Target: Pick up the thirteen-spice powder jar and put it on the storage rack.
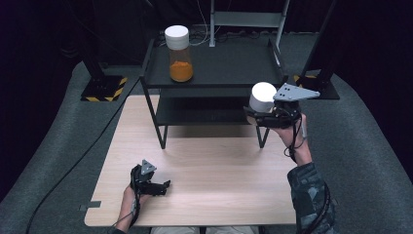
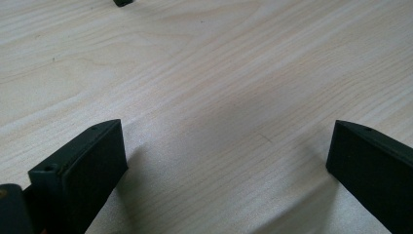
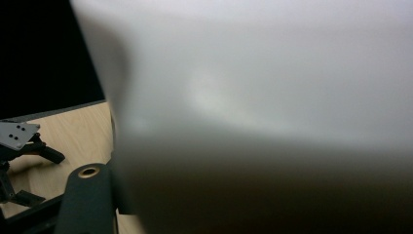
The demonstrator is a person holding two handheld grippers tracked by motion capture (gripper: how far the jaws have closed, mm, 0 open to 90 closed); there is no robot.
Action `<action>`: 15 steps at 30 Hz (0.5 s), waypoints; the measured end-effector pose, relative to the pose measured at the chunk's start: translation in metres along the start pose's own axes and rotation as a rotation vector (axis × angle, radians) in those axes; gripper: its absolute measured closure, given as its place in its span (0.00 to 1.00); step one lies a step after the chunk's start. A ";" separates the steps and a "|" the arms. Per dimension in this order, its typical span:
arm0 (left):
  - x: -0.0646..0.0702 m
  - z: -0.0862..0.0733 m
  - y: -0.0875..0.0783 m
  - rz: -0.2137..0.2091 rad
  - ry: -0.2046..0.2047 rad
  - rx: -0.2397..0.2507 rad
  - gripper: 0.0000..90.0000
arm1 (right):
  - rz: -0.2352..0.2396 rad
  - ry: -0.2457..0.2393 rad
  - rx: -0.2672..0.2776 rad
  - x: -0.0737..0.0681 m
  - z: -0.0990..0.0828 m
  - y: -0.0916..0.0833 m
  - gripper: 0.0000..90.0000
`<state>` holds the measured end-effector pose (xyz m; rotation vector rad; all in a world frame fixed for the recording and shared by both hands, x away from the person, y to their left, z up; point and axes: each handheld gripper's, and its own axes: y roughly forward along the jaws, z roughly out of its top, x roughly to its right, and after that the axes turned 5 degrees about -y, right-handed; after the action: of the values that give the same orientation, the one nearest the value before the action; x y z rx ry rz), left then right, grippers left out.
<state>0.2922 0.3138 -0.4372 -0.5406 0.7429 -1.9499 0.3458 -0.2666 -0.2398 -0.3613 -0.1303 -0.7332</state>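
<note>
On the left of the black rack's top shelf (image 1: 234, 63) stands a clear jar (image 1: 180, 53) with a white lid and orange contents. My right gripper (image 1: 259, 117) is shut on a second white-capped jar (image 1: 263, 96), held in the air at the rack's front right corner. In the right gripper view that jar's white surface (image 3: 272, 97) is very close, with one black finger (image 3: 87, 195) beside it. My left gripper (image 1: 163, 187) rests low over the wooden table (image 1: 219, 165) near its front left. Its jaws stand wide open over bare wood (image 2: 219, 58).
The two-level black rack stands at the back of the table, with its lower shelf (image 1: 199, 113) bare. Grey carpet (image 1: 360, 146) surrounds the table. Black stands with yellow-striped bases (image 1: 102, 88) flank the rack. A cable (image 1: 78, 161) trails across the floor at the left.
</note>
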 end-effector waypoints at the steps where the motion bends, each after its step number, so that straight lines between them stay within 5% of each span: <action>1: 0.000 0.000 0.000 -0.001 -0.001 0.000 0.00 | 0.001 0.000 0.002 0.000 0.001 0.000 0.33; 15: 0.000 0.000 0.000 -0.001 -0.001 0.000 0.00 | 0.006 -0.009 0.001 0.003 0.013 -0.005 0.33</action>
<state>0.2923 0.3139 -0.4372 -0.5419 0.7425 -1.9503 0.3451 -0.2675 -0.2258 -0.3638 -0.1380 -0.7260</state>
